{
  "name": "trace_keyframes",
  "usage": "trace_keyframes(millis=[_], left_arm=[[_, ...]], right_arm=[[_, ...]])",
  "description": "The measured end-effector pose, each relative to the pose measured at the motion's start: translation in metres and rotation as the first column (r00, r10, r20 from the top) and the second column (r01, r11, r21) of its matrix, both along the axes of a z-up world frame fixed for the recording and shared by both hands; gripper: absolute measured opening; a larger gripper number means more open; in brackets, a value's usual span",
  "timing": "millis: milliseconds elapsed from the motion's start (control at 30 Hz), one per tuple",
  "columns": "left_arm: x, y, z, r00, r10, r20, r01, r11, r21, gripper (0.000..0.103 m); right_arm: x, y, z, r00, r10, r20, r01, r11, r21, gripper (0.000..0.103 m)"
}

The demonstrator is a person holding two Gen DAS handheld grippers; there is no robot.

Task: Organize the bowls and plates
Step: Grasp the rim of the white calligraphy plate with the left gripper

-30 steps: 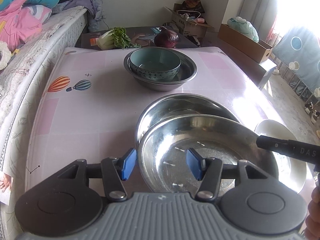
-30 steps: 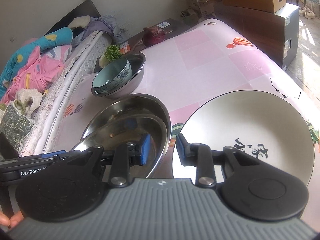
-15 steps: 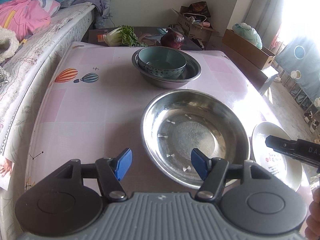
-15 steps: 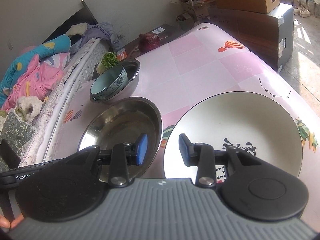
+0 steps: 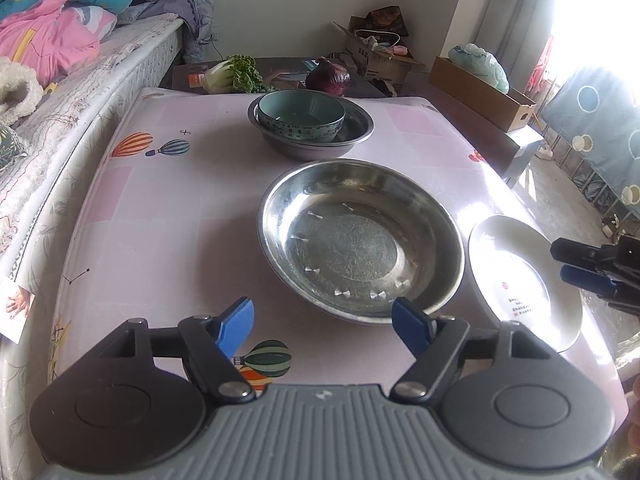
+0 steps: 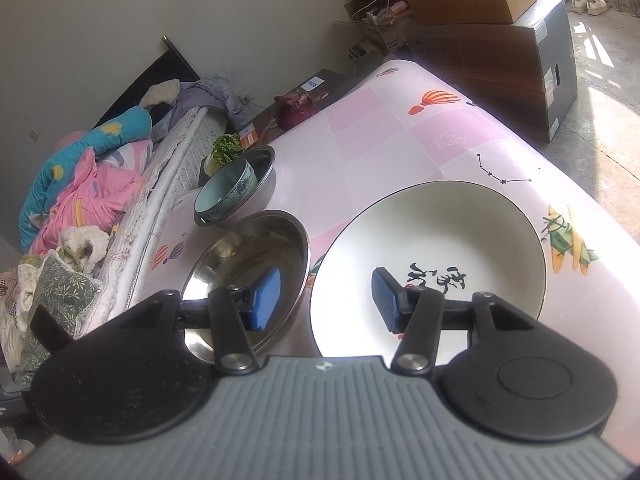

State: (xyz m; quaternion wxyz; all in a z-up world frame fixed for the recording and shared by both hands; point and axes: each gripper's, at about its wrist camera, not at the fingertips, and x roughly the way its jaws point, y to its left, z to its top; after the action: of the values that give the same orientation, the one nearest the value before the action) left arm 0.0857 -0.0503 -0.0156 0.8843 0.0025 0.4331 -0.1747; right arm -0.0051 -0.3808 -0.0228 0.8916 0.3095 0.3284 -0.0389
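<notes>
Two stacks and one loose plate make up the scene on the pink patterned tablecloth (image 5: pixel 160 208), and the step in hand looks like gathering that plate. Largest is the wide, shallow stainless-steel basin (image 5: pixel 360 240) at the table's middle, seemingly nested on a second one whose rim shows only faintly. Beyond it, a smaller steel bowl (image 5: pixel 356 128) holds a teal ceramic bowl with a blue-patterned outside (image 5: pixel 301 114). To the right, just beside the basin and near the table's edge, lies the white round plate with black calligraphy (image 6: pixel 428 256).

The right gripper (image 6: pixel 326 300) hovers spread wide, one blue pad over the basin's rim, the other over the plate; it holds nothing. The left gripper (image 5: pixel 322 320) is likewise released and empty, poised at the basin's near rim.

To do this well, I would centre the right gripper on the plate's near rim, one finger under and one over, clamp firmly since glazed ceramic is slippery, then lift level.
</notes>
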Motion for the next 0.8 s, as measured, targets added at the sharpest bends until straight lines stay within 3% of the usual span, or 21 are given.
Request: trace_keyframes(millis=[167,433,800], left_arm=[[-0.018,-0.012,-0.003,1.0,-0.027,-0.009,0.026,0.999,-0.021,0.08],[-0.044,-0.042,-0.017,0.995,-0.1,-0.007,0.098,0.991,-0.094,0.08],[-0.047,-0.099,-0.032,0.981,-0.187,0.053,0.194,0.964,-0.182,0.068]], right_arm=[[-0.024,-0.028,-0.004,0.999,-0.039,-0.009,0.039,0.998,0.058,0.053],[-0.059,-0.073,-0.009,0.995,-0.097,-0.036,0.098,0.995,0.016,0.053],[-0.028,-0.104,-0.037,0.998,0.0,-0.06,0.0,1.0,0.003,0.053]])
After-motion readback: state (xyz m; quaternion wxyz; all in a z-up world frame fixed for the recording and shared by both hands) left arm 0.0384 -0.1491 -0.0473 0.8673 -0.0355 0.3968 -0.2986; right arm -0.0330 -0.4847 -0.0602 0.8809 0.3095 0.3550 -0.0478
